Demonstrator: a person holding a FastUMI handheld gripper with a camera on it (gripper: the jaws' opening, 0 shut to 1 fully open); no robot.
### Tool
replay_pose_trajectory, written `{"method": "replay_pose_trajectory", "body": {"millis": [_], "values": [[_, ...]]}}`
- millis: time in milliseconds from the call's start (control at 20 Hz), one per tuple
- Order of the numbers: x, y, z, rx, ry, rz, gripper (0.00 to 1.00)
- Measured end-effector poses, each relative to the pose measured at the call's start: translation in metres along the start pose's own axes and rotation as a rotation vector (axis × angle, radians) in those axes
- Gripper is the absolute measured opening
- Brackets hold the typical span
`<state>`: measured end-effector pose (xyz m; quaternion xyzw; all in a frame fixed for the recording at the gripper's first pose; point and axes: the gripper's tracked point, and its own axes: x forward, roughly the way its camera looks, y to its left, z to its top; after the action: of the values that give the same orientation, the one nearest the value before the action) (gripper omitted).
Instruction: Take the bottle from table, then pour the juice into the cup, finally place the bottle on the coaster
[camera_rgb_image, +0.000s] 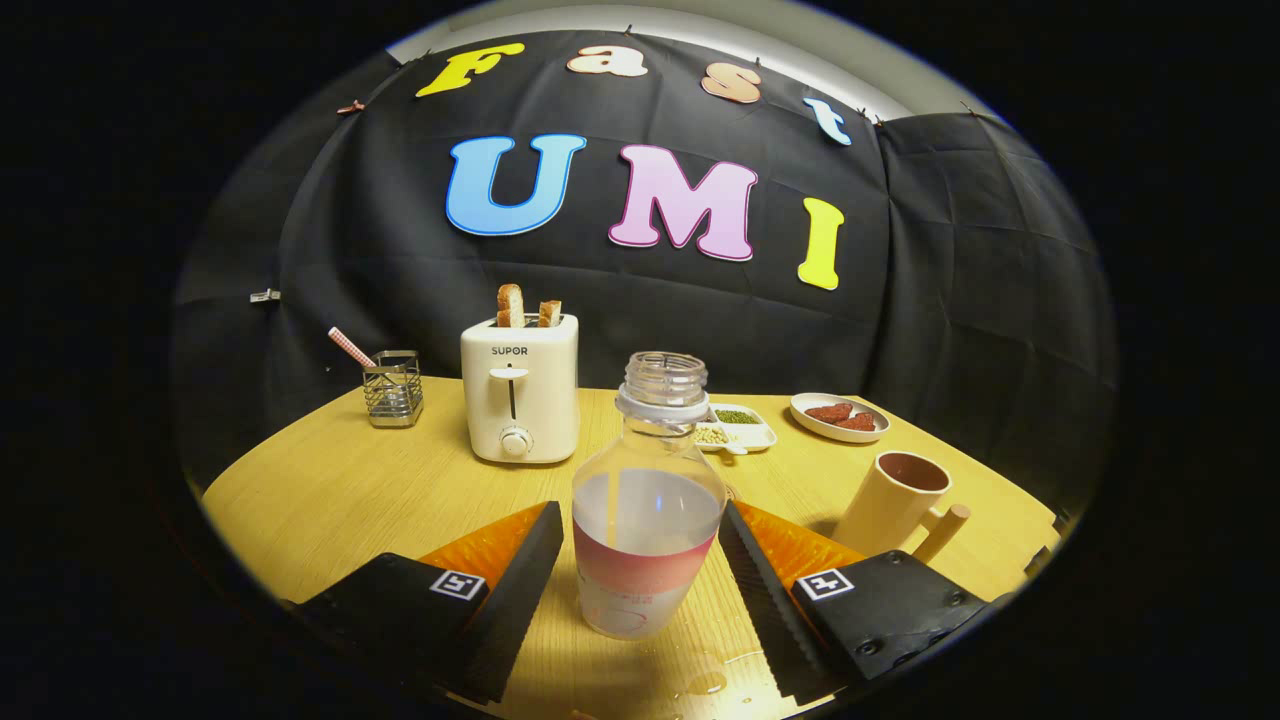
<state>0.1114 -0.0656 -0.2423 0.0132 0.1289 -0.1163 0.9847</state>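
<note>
- We see the gripper (640, 580) with its two fingers spread wide, one on each side of the bottle (647, 510), which stands upright on the wooden table (330, 490).
- The finger to the right of the bottle lies just against its side near the waterline; the finger to the left stands a little apart, so we do not count the bottle as pinched.
- The bottle is clear plastic, uncapped, its open threaded neck pointing up, with pale liquid filling roughly its lower half and a pink-and-white label band around the base.
- A few small drops of liquid (705, 682) lie on the table between the fingers, just nearer to us than the bottle.
- The cup (895, 500), cream-coloured with a dark inside and a stub wooden handle, stands on the table to the right, just beyond the right-side finger.
- Beyond the bottle we see a cream toaster (520, 400) with two slices of bread (527, 306) sticking up.
- Left of the toaster is a wire holder (393, 390) with a checked stick leaning out.
- Behind the bottle's neck sits a small divided dish (740, 428) of seeds, and further right an oval plate (838, 416) with reddish pieces.
</note>
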Motion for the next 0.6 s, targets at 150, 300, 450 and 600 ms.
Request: {"method": "replay_pose_trajectory", "body": {"millis": [150,300,450,600], "values": [[0.007,-0.001,-0.003,0.001,0.005,-0.014,0.96],[0.012,0.000,-0.003,-0.001,0.002,-0.021,0.90],[0.015,-0.001,-0.004,0.008,0.002,-0.025,0.82],[0.017,-0.002,-0.006,0.044,0.020,-0.016,0.80]]}}
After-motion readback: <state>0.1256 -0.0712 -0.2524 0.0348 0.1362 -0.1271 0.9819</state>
